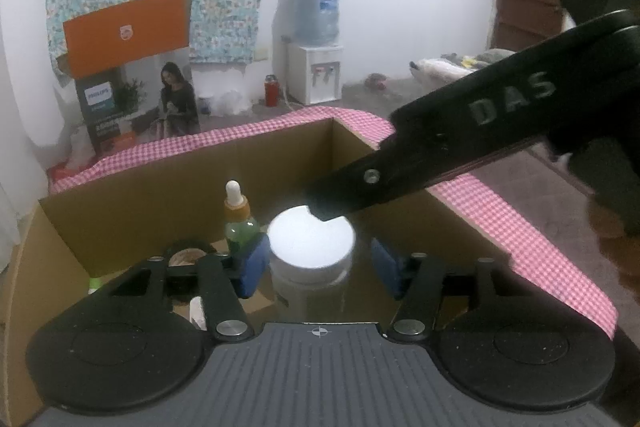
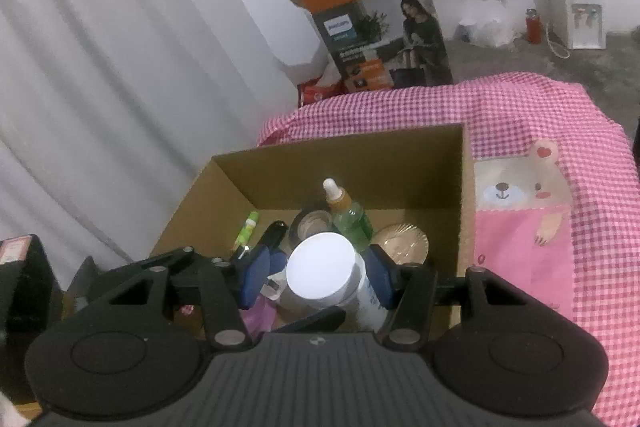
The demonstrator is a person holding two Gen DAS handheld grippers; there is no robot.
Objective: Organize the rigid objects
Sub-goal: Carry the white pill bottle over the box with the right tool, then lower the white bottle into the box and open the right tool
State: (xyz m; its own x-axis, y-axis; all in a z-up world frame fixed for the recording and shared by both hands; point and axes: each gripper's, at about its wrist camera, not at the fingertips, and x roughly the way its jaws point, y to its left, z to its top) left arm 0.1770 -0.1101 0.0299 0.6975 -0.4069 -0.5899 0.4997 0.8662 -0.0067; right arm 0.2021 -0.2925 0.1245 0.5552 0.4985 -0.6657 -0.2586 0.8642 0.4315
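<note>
Jar (image 2: pixel 322 271), white-lidded, standing among the clutter inside an open cardboard box (image 2: pixel 360 163) on a pink checked cloth (image 2: pixel 520 115). It is judged rigid and moderately light. The flat lid and pale wall are probably slick, so the straight body below the lid offers the surest hold; the lid alone might turn or slip.

The left gripper (image 1: pixel 318 267) is around the jar with its jaws apart: one pad is against the wall and the other is clear of it. The right gripper (image 2: pixel 318 279) flanks the same jar from the other side. One pad sits at the body, but whether both press cannot be told.

A dropper bottle (image 2: pixel 348 215) stands upright just behind the jar, tall, narrow and probably easy to tip. A roll of tape (image 2: pixel 310 225), a green tube (image 2: pixel 247 227) and a shiny round disc (image 2: pixel 402 241) lie near it, so there is little room to swing either tool sideways. The box walls limit any low approach.
</note>
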